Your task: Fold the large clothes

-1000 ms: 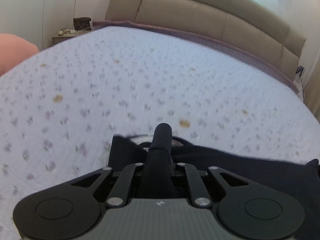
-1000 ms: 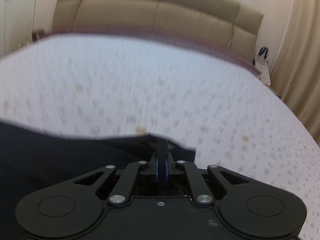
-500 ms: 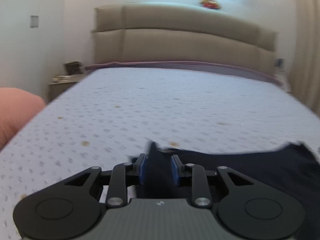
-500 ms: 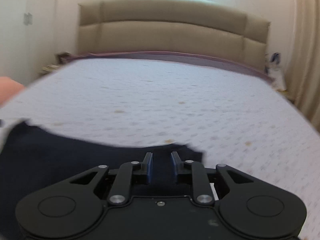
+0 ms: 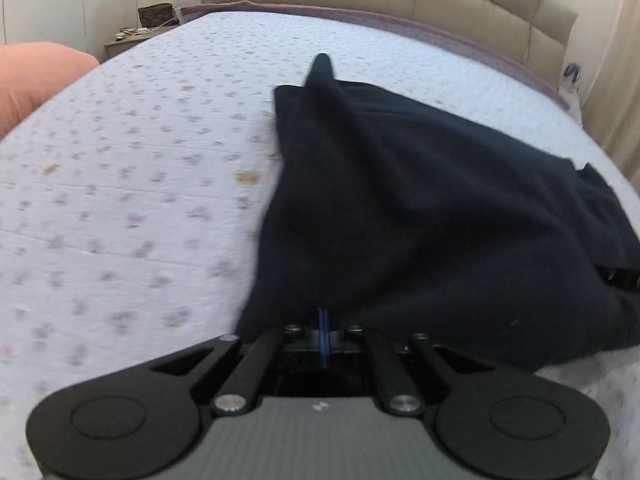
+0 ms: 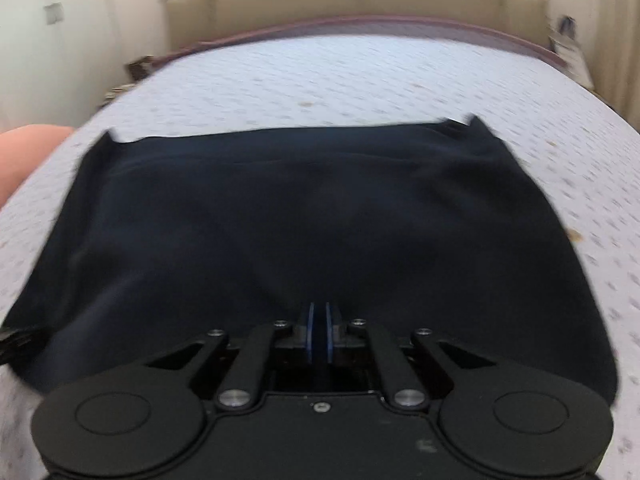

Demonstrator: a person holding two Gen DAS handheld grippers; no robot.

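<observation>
Item: dark garment [image 6: 312, 216], lying spread across the near half of the bed [image 5: 132, 184], its far edge running straight toward the headboard [image 6: 360, 4] side; I am judging one fold already laid. Left gripper [image 5: 323, 320]: I am keeping its jaws clenched at the near hem, cloth draping over the fingertips, though I cannot tell whether fabric is actually pinched. Right gripper [image 6: 319, 320]: likewise clenched at the near edge, pads meeting, grasp on cloth unclear. Outlying: pink pillow [image 5: 36, 76] at the bed's left edge; nightstand [image 5: 136, 36] beyond the far-left corner.
</observation>
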